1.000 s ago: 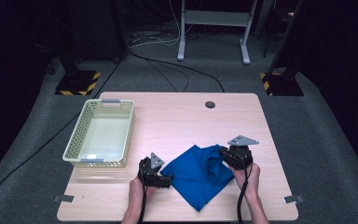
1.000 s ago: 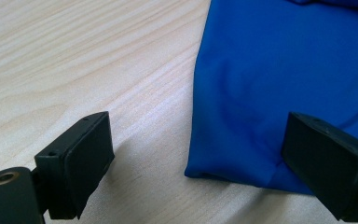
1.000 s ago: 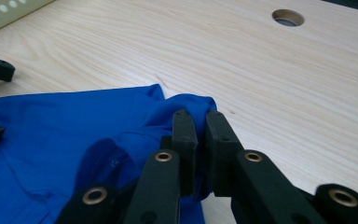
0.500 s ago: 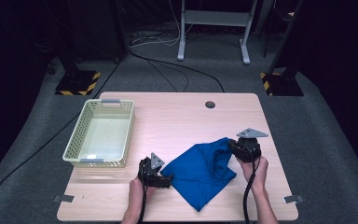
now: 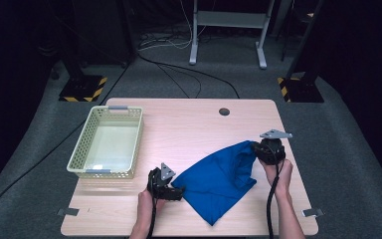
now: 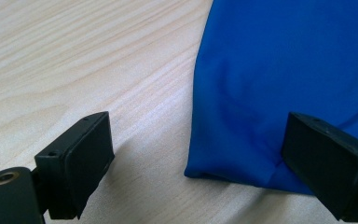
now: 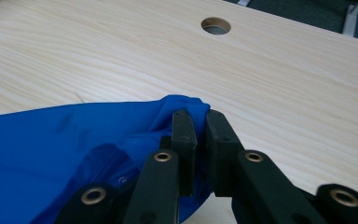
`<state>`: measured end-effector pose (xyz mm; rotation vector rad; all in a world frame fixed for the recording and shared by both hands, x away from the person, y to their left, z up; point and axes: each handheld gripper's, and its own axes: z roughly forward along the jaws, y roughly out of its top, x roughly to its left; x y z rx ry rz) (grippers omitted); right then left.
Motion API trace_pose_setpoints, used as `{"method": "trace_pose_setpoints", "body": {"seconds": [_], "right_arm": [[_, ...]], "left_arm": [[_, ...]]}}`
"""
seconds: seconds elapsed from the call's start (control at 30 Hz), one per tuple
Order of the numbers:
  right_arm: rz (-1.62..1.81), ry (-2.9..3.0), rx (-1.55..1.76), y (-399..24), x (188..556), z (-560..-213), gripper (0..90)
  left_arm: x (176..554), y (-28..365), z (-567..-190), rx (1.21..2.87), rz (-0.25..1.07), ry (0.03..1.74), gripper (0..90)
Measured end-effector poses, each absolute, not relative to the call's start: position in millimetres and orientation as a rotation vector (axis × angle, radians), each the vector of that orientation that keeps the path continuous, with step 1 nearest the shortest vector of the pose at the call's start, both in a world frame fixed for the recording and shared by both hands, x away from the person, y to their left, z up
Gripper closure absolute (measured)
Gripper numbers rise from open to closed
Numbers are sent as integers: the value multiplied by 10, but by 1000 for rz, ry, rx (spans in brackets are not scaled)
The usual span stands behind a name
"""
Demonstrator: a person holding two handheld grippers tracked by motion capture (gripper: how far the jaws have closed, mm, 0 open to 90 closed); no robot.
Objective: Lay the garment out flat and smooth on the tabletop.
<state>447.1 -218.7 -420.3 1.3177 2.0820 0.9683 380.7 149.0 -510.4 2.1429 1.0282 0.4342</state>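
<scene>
Two grippers work on one blue cloth (image 5: 219, 179), which lies on the near half of the wooden table (image 5: 189, 124), toward 5 o'clock from the table's middle. The right gripper (image 5: 256, 148) has its two black jaws pressed together on a bunched corner of the cloth, and in the right gripper view the fabric is pinched between the pads and lifted a little off the wood, pulled out toward 3 o'clock. The left gripper (image 5: 178, 190) rests at the cloth's edge at about 7 o'clock; its jaws stand spread wide, one on bare wood and the other against the blue fabric, and they do not press anything. I judge that the step in hand is spreading or straightening the cloth before it is folded or moved, with the right side already taken and the left side not yet gripped. The next move, I think, calls for the left jaws to close on the folded corner just in front of them, low enough to catch the thin fabric and not slide over it. The table is pale wood with a round cable hole (image 5: 224, 111) at 12 o'clock. A pale yellow plastic basket (image 5: 84, 160) stands at about 9 o'clock, well apart from the cloth, and I see nothing in it. Around the table is grey carpet, with black cables on the floor, a grey metal stand (image 5: 227, 30) behind, and yellow-black striped bases (image 5: 82, 88) at both sides.
</scene>
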Motion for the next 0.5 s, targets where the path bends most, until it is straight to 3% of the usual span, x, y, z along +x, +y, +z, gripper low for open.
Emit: {"method": "trace_pose_setpoints", "body": {"seconds": [0.3,0.4,0.5], "right_arm": [[957,2019,1358,-2245,4618,-4283,813],[953,2048,1433,-2301,4671,-4383,696],[946,2045,1478,-2355,4622,-4444,642]], "left_arm": [[3808,1491,-5104,2143,433,1029,87],[3807,1491,-5104,2143,434,1029,87],[3807,1491,-5104,2143,434,1029,87]]}}
